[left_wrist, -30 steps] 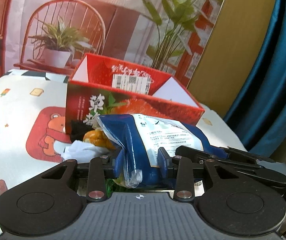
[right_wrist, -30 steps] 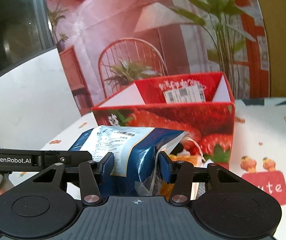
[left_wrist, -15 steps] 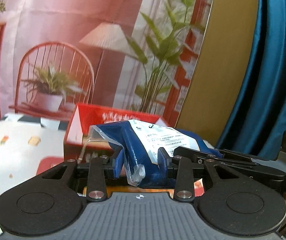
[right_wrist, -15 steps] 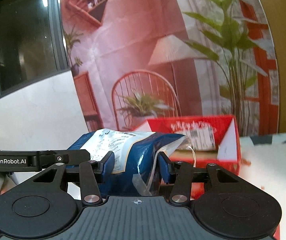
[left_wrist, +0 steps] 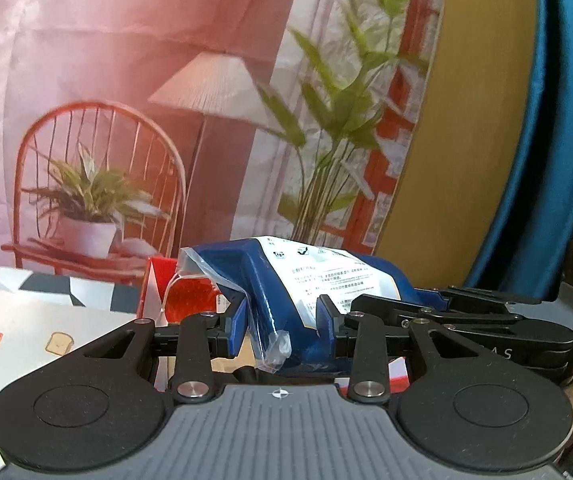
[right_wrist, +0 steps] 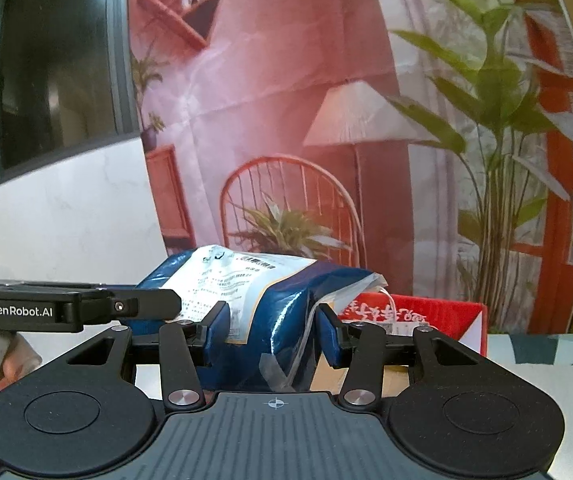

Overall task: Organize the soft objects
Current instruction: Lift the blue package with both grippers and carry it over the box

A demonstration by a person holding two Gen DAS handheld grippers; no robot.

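A soft blue packet (left_wrist: 306, 276) with a white printed label and a clear plastic end is held in the air by both grippers. My left gripper (left_wrist: 282, 326) is shut on one end of it. In the right wrist view the same blue packet (right_wrist: 254, 292) is pinched at its other end by my right gripper (right_wrist: 272, 334), also shut on it. Behind and below the packet stands the open red strawberry-print carton (right_wrist: 418, 314), whose red inner wall (left_wrist: 186, 304) shows through the plastic. The carton's inside is mostly hidden.
The table wears a white cloth with cartoon prints (left_wrist: 26, 336). A printed backdrop of a chair, lamp and plants (left_wrist: 166, 120) hangs behind it. A blue curtain (left_wrist: 558, 120) is at the right. A person's hand (right_wrist: 10, 364) holds the left gripper's handle.
Both grippers have risen with the blue packet and moved toward the carton. The carton and the objects on the table have dropped low in both views; the grips are unchanged.
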